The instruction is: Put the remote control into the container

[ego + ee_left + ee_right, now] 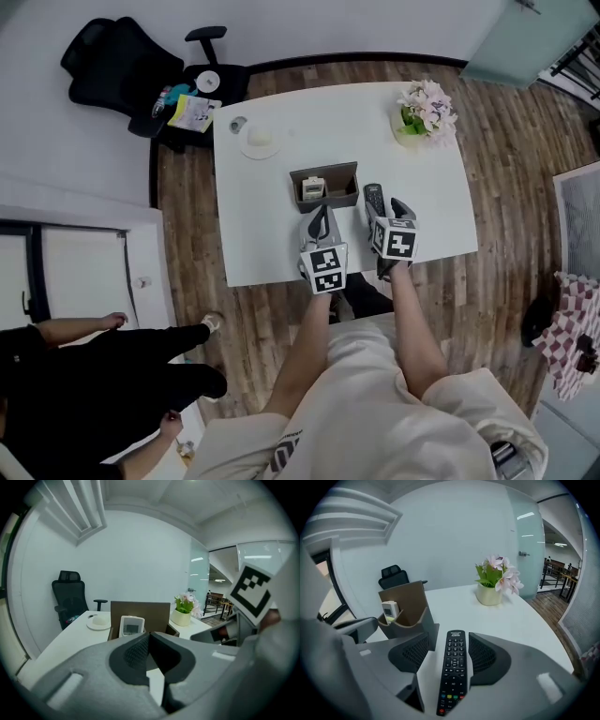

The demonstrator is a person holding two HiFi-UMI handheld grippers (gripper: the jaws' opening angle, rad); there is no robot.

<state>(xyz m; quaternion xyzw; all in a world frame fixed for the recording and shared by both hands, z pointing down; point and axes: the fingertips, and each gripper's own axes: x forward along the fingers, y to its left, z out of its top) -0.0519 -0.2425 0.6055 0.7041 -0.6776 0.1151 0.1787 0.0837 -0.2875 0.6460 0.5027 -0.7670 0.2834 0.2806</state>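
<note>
2 hand-held grippers (320,214) (386,208); 1 ea. remote (374,197), container (324,172), flowerpot (407,133), chair (122,70).

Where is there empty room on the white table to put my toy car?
Bare table lies left of the brown container, in front of the plate. More is between plate and flowers, and right of the black remote. It is crowded at the front middle, where the left tool and right tool sit by container and remote.

You face a white bench (272,234) on a wood-plank floor (516,159), with white walls (66,150), a black office chair (117,66) beyond its far-left corner, and potted flowers (427,108) far right.
</note>
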